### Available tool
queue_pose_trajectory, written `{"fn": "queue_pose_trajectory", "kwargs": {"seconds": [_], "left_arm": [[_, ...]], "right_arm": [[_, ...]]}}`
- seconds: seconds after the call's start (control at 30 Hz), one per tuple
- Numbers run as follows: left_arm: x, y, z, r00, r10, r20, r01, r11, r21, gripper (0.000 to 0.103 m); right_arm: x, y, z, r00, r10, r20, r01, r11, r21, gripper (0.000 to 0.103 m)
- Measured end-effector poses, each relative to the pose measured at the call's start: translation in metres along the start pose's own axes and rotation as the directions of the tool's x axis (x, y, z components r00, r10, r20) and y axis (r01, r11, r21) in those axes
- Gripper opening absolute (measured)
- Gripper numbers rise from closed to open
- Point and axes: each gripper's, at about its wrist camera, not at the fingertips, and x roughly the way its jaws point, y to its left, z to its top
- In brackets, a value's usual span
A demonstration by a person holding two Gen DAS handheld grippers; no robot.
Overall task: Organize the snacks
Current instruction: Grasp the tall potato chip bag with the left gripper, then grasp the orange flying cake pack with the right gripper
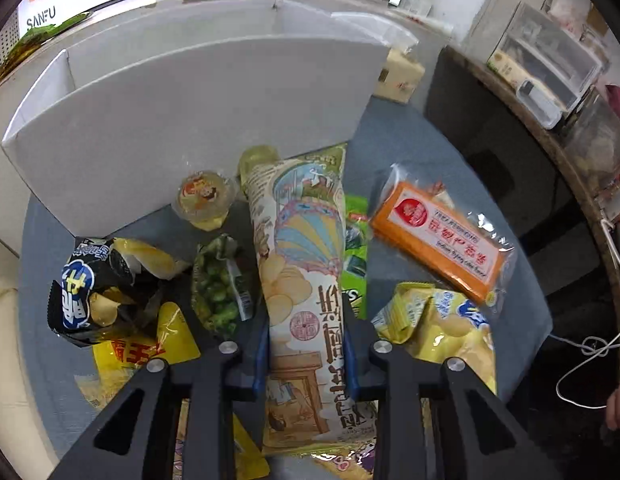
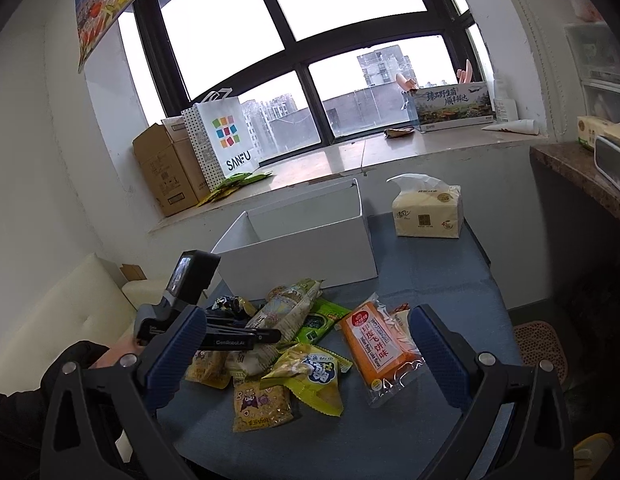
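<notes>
A long pale potato chip bag lies on top of a pile of snacks, and my left gripper is shut on it, with a blue pad pressed against each side. In the right wrist view the left gripper reaches into the pile from the left onto the same chip bag. My right gripper hovers open above the near side of the pile, holding nothing. Behind the pile stands an open white box, also visible as the white box. An orange cracker pack lies at the right.
Around the bag lie a jelly cup, a green pea bag, a black chip bag and a yellow chip bag. A tissue pack stands at the back right of the blue-grey table. A cream sofa is at the left.
</notes>
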Motion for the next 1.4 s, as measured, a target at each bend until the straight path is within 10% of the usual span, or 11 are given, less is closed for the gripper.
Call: {"fn": "queue_pose_trajectory", "kwargs": {"seconds": [0.5, 0.7, 0.97, 1.23, 1.4], "left_arm": [[-0.125, 0.006, -0.035, 0.936, -0.057, 0.348, 0.076, 0.996, -0.041, 0.031], [-0.150, 0.011, -0.054, 0.917, -0.076, 0.392, 0.100, 0.994, -0.042, 0.031], [-0.154, 0.011, -0.060, 0.910, -0.089, 0.405, 0.116, 0.992, -0.041, 0.031], [-0.149, 0.007, -0.059, 0.910, -0.078, 0.407, 0.095, 0.995, -0.021, 0.031], [-0.148, 0.008, -0.059, 0.910, -0.086, 0.406, 0.105, 0.994, -0.025, 0.031]], "right_arm": [[0.046, -0.015, -0.008, 0.985, -0.094, -0.143, 0.083, 0.993, -0.078, 0.103], [0.116, -0.020, -0.009, 0.914, -0.324, -0.246, 0.224, 0.906, -0.360, 0.103], [0.181, -0.030, -0.037, 0.835, -0.411, -0.365, 0.193, 0.841, -0.506, 0.103], [0.171, -0.036, -0.034, 0.864, -0.357, -0.354, 0.192, 0.885, -0.424, 0.033], [0.147, -0.041, -0.017, 0.899, -0.266, -0.350, 0.156, 0.937, -0.312, 0.018]]}}
